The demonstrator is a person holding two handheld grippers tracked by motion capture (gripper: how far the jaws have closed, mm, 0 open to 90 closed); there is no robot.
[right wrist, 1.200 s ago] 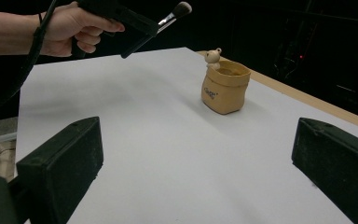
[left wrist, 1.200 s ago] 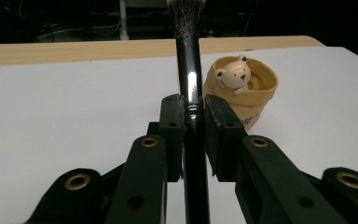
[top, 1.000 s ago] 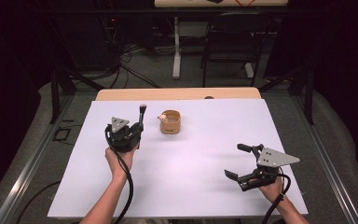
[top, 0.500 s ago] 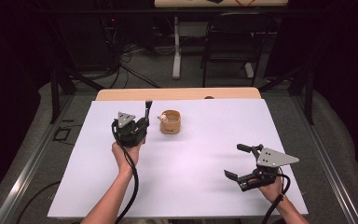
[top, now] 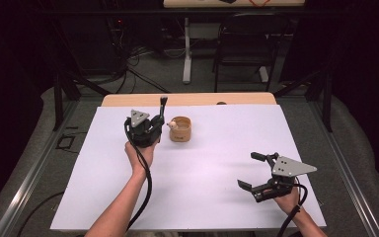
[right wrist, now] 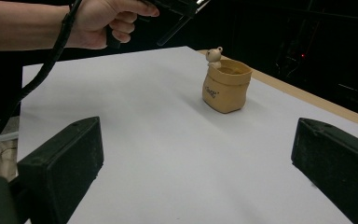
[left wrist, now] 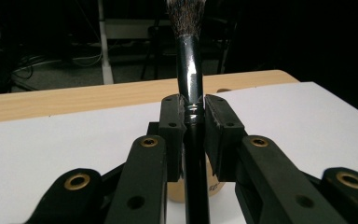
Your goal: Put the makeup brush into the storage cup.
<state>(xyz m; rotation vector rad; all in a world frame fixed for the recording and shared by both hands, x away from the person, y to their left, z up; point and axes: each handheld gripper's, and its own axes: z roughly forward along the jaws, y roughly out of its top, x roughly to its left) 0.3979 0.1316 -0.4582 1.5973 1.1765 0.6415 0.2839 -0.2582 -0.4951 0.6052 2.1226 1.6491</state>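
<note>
Overhead cam first: my left gripper [top: 150,129] sits up near the far-left part of the white table [top: 202,177], holding a black-handled brush [top: 162,107] that points away from me. Just to its right there's a little tan pot [top: 180,129] with a tiny bear figure [top: 171,125] on its rim, close to the gripper but I can't tell if anything touches it. My right gripper [top: 256,171] is way over at the near-right corner, well apart from all that, jaws spread wide with nothing in them.

Left gripper view: the jaws are pinching the brush [left wrist: 189,93] right on its shiny black handle, bristles at the top edge of the shot, handle standing roughly upright between the pads. The tan pot [left wrist: 212,184] peeks out low behind the jaws, mostly hidden.

Right gripper view: both jaws sit far apart at the bottom corners, bare white table [right wrist: 168,154] between them. Tan pot [right wrist: 226,86] stands upright farther off, bear figure [right wrist: 213,56] perched on its left rim. My left hand [right wrist: 105,23] is at the top of the shot, gripping its tool above the table.
</note>
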